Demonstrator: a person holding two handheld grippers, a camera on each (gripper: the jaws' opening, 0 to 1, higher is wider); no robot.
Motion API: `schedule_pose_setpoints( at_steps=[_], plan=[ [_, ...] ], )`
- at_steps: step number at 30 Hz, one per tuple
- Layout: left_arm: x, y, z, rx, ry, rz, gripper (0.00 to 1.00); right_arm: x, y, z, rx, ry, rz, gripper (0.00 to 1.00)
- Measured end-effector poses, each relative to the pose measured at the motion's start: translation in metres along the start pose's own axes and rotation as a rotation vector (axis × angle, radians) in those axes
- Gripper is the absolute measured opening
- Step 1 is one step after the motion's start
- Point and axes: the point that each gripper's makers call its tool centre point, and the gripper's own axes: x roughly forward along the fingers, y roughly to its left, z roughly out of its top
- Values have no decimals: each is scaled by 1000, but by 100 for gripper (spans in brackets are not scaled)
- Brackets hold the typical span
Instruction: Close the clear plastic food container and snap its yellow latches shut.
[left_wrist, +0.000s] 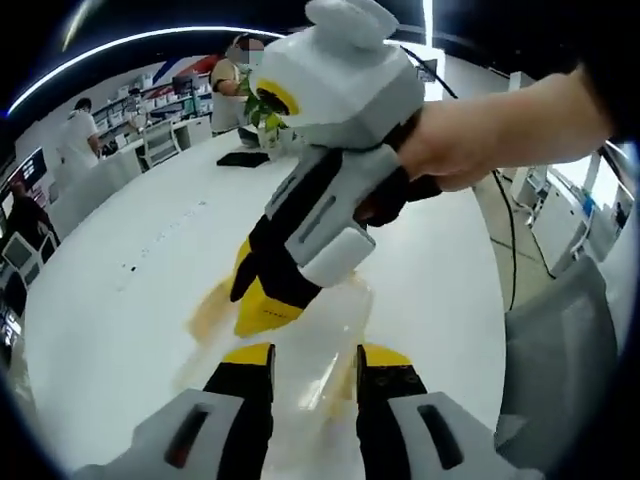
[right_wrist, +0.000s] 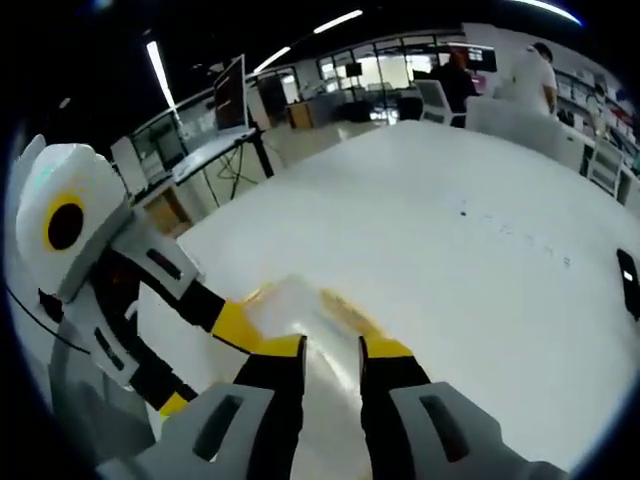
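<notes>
In the left gripper view, a white table (left_wrist: 130, 300) spreads across the frame, with people standing by desks at ten and eleven o'clock. The left gripper (left_wrist: 314, 375) rises from six o'clock, its black jaws tipped in yellow and standing a little apart, with the clear plastic food container (left_wrist: 300, 345) lying blurred on the table just past their tips; whether they touch it I cannot tell. One yellow latch (left_wrist: 212, 308) shows as a soft smear at the container's edge near eight o'clock. The right gripper (left_wrist: 262, 292) comes down from one o'clock, held by a hand (left_wrist: 470, 145), its yellow-tipped jaws pressed close together at the container's top; whether they pinch a latch or only press I cannot tell. A dark flat thing (left_wrist: 243, 158) lies on the table at eleven o'clock, beside a green plant (left_wrist: 265, 112). In the right gripper view, the left gripper (right_wrist: 215, 330) reaches in from nine o'clock, its yellow tip touching the container (right_wrist: 300, 310) near centre. The right gripper (right_wrist: 333, 350) rises from six o'clock, jaws slightly parted, tips at the container's near side. A yellow latch (right_wrist: 345, 308) blurs just above them. The table (right_wrist: 480, 280) runs out toward two o'clock, where a person in white stands.
</notes>
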Motion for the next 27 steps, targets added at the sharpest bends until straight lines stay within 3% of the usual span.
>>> schedule_pose_setpoints(
  at_steps=[13,27],
  plan=[
    [4,-3,-9,112,45,14,29,6,-7,5,-40,28,12,22],
    [8,-4,-13,233,69,34,29,12,1,2,-109,102,88,28]
  ],
)
